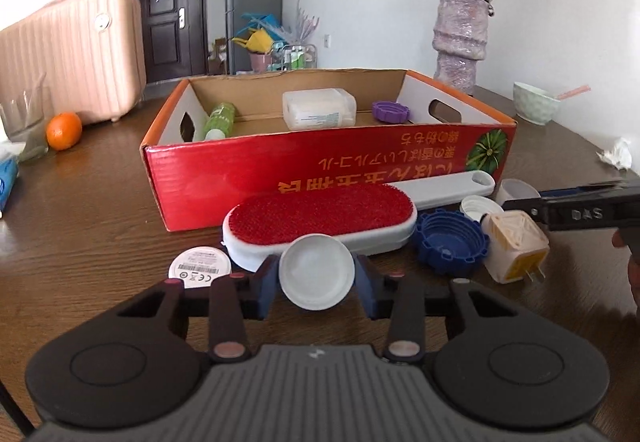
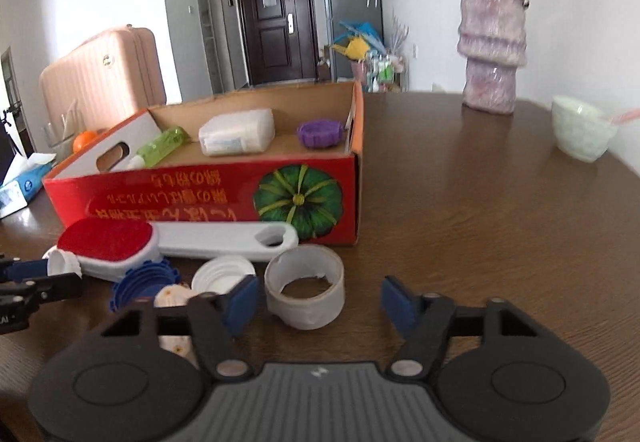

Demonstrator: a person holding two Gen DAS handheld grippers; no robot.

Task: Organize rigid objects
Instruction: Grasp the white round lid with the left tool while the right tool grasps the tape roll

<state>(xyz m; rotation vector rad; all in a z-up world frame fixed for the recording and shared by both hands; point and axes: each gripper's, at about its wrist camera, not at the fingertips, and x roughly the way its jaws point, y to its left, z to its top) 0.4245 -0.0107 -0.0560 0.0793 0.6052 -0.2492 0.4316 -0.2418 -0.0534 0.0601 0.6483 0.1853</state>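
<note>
A round white plastic cap [image 1: 317,272] is clamped between the narrowed blue pads of the left gripper [image 1: 317,278], just in front of the red-bristled white lint brush [image 1: 320,219]. The right gripper [image 2: 316,302] stands half open around a translucent roll of tape [image 2: 305,290], its pads not yet pressing on it.

The picking-up step appears to be in hand. Next, the cap probably has to be lifted over the near red wall of the cardboard box [image 1: 320,169], where a green bottle [image 1: 218,119], a white packet [image 1: 319,107] and a purple ribbed lid [image 1: 390,110] already lie.

A dark wooden table [image 2: 480,201] carries everything, with a blue ribbed lid [image 1: 450,240] near the brush. At the far right a lilac vase [image 2: 492,53] is seen; a dark door [image 2: 276,21] lies beyond.
</note>
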